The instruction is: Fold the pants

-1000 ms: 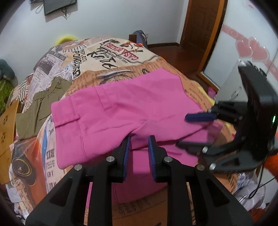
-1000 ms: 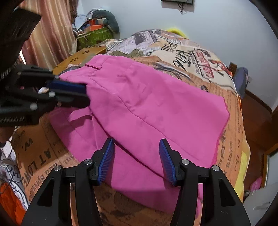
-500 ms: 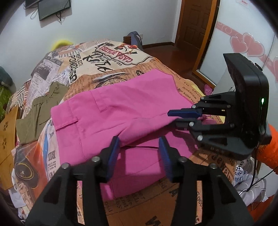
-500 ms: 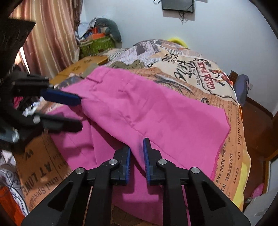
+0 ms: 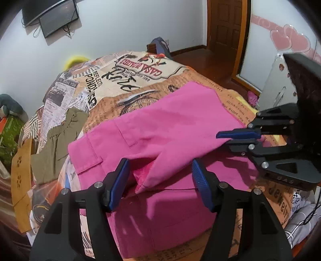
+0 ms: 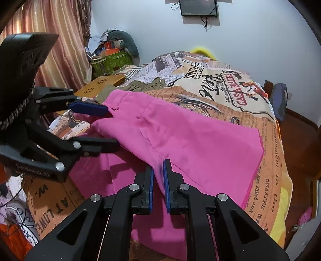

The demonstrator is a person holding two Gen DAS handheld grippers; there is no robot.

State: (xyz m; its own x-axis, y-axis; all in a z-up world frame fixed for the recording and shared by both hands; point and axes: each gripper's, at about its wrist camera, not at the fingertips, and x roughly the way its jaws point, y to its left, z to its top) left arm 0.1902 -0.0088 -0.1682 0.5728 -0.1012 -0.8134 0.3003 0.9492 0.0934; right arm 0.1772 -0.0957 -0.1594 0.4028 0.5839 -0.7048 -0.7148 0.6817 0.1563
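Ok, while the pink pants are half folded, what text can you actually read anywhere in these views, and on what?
"CASA MADRE": red banner on the bedspread.
"REFLEC POND": bold print on the bedspread.
"DISASTER" and "Killed and": orange newsprint area along the bedspread's right edge.
"AT LOWE": bedspread's front left overhang.
Lettering on the left gripper body: too blurred.
Pink pants: no text.

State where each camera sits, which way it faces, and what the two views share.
Left wrist: on the left gripper, looking along its open fingers over the pink pants toward the door; the right gripper enters from the right.
Right wrist: on the right gripper, shut on a pants fold, facing the curtain and wall; the left gripper enters from the left.
Shared: pants, printed bedspread, olive garment, wall monitor.
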